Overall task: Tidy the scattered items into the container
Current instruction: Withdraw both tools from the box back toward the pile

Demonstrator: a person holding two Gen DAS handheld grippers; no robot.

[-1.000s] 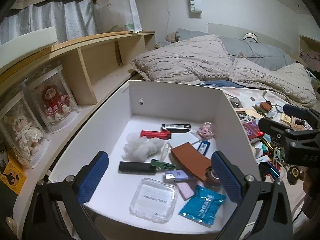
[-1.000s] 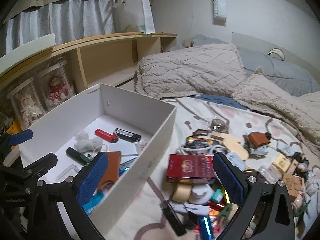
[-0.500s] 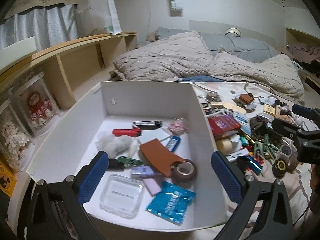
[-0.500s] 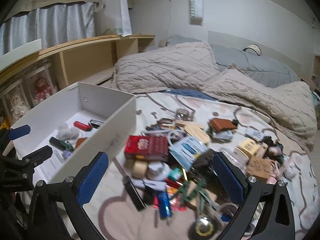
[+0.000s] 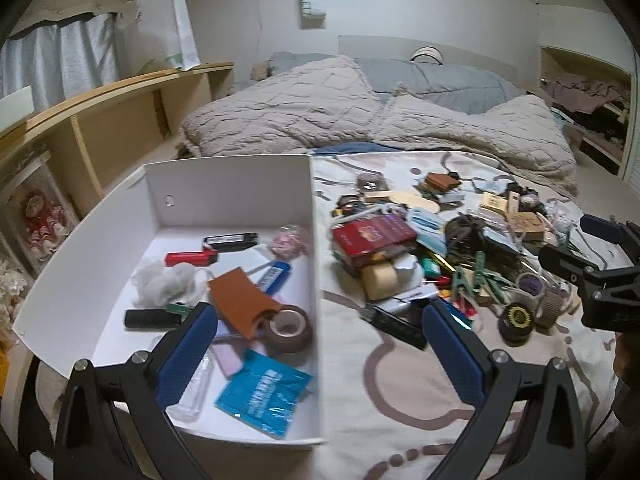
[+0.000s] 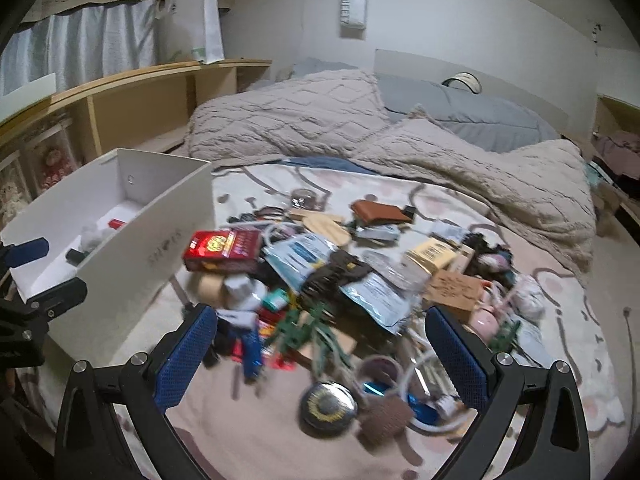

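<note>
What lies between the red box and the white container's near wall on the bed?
Only bare patterned bedsheet: in the right wrist view the red box sits just beside the white container, with nothing lying between them.

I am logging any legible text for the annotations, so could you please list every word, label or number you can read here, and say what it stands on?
"SWEET", read top to bottom: hanging sign on the wall.
Faint lettering on the white box outer side: too blurred to read.
Red box gold print: unreadable.
Blue packet in the box: white print blurred.
Brown card handwriting: too small to read.
</note>
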